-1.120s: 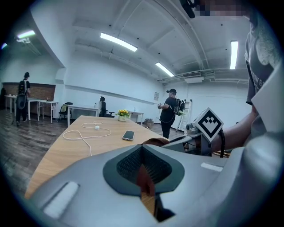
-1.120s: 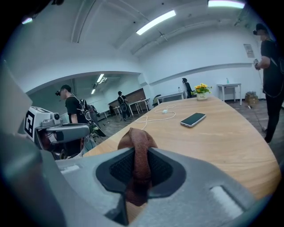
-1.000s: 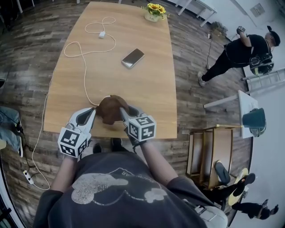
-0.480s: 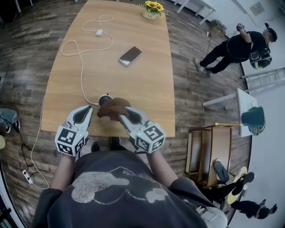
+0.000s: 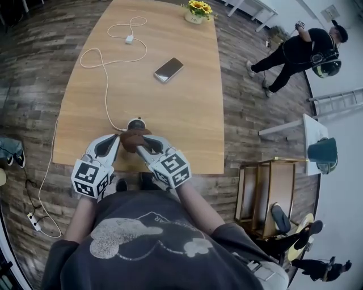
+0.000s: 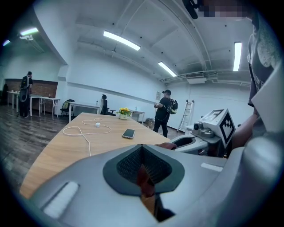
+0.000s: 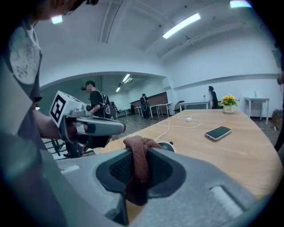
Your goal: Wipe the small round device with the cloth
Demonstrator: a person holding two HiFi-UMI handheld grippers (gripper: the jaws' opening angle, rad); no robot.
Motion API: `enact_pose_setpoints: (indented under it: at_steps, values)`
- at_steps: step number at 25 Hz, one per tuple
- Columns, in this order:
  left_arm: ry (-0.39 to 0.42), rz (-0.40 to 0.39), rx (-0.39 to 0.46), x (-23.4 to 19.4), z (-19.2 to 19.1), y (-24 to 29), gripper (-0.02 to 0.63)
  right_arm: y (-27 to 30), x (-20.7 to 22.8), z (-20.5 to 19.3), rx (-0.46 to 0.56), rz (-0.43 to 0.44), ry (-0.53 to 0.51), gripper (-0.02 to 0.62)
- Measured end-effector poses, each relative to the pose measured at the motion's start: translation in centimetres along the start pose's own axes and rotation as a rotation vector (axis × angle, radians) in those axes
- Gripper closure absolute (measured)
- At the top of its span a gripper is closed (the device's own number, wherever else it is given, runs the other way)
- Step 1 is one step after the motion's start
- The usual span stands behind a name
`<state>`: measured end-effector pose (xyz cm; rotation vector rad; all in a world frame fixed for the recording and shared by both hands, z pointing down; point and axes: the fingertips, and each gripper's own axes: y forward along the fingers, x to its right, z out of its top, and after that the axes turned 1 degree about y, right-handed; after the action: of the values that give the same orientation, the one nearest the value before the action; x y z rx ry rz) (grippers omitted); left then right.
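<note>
The small round device [image 5: 135, 122] lies near the front edge of the wooden table [image 5: 187, 107], with a white cable [image 5: 105, 85] running from it. A brown cloth [image 5: 134, 139] is bunched just on the near side of the device and touches it. My right gripper [image 5: 140, 147] is shut on the cloth, and a fold [image 7: 138, 153] sticks up between its pads, with the device [image 7: 167, 146] just beyond. My left gripper [image 5: 117, 138] meets the cloth's left edge, and a thin red-brown strip shows between its shut pads [image 6: 143, 175].
A phone [image 5: 168, 69] lies mid-table, and a charger plug [image 5: 130, 39] and a pot of yellow flowers [image 5: 196, 11] are at the far end. The table's front edge is right under the grippers. A person [image 5: 300, 51] stands on the floor at the far right. A stool and a rack stand to the right.
The right gripper has pulled the cloth left and toward me into a tighter bunch. The round device, covered a second ago, now shows beyond the cloth. The left gripper has barely moved.
</note>
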<state>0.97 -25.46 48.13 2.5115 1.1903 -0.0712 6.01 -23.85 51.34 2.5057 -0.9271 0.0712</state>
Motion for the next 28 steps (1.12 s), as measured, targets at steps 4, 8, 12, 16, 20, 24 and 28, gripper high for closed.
enact_pose_setpoints:
  at_steps: [4, 8, 12, 16, 20, 24, 28]
  values:
    - [-0.010, 0.014, -0.014, -0.3, -0.5, 0.0, 0.588, 1.5, 0.4, -1.5, -0.066, -0.006, 0.009, 0.543]
    - [-0.017, 0.028, -0.031, -0.8, -1.4, -0.2, 0.588, 2.1, 1.1, -3.3, -0.103, -0.028, 0.042, 0.543]
    - [-0.029, 0.045, -0.050, -1.4, -2.3, -0.3, 0.588, 2.8, 1.6, -4.9, -0.137, -0.016, 0.080, 0.543]
    - [-0.041, 0.057, -0.057, -1.7, -2.7, -0.4, 0.588, 3.3, 2.0, -6.5, -0.190, -0.027, 0.121, 0.543]
    - [-0.046, 0.060, -0.064, -1.7, -3.0, -0.4, 0.588, 3.7, 2.3, -7.8, -0.225, -0.026, 0.153, 0.543]
    - [-0.049, 0.056, -0.068, -1.7, -3.1, -0.2, 0.588, 4.1, 2.4, -8.5, -0.237, -0.007, 0.189, 0.543]
    - [-0.048, 0.050, -0.071, -1.4, -3.1, -0.1, 0.588, 4.1, 2.4, -8.5, -0.247, -0.001, 0.194, 0.543]
